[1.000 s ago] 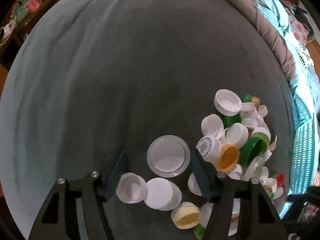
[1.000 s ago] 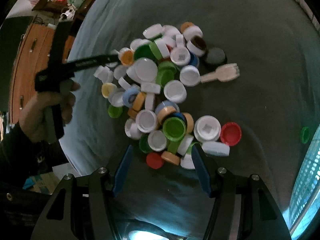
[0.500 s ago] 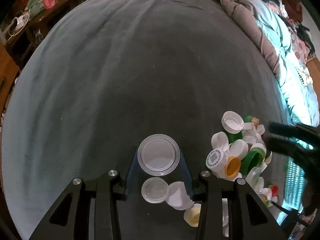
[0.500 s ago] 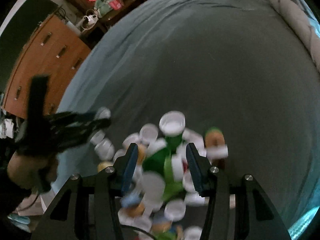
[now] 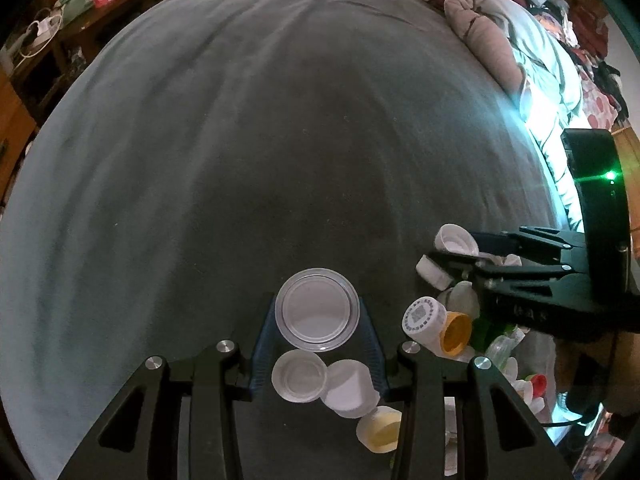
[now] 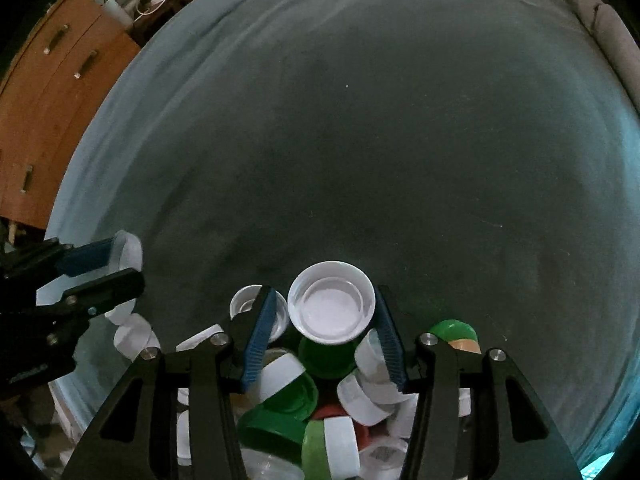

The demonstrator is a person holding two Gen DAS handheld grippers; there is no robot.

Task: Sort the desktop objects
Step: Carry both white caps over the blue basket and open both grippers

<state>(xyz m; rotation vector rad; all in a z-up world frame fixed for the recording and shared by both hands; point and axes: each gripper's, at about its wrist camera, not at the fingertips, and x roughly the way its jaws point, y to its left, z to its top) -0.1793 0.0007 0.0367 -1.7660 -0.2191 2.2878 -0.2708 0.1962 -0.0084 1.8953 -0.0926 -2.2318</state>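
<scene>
My left gripper [image 5: 318,304] is shut on a large clear lid with a white inside [image 5: 318,314] and holds it just above the grey cloth [image 5: 280,140]. Two white caps [image 5: 298,376] lie under it. My right gripper [image 6: 324,294] points down into the pile of bottle caps [image 6: 304,396]; its jaws are closing around an upturned white cap [image 6: 331,307] at the pile's far edge, with a thin gap at the left pad. In the left wrist view the right gripper [image 5: 460,250] reaches in from the right. The right wrist view shows the left gripper [image 6: 120,268] with its lid at the left.
White, green, orange and red caps are heaped between the two grippers, among them a white cap with a printed code [image 5: 422,318] and an orange one [image 5: 456,332]. The grey cloth stretches far ahead. Rumpled bedding [image 5: 532,52] borders it on the right, a wooden dresser [image 6: 48,100] on the left.
My left gripper's jaws closed on the clear lid and raised it slightly. My right gripper swung across the pile and came down over the white cap with its jaws narrowing.
</scene>
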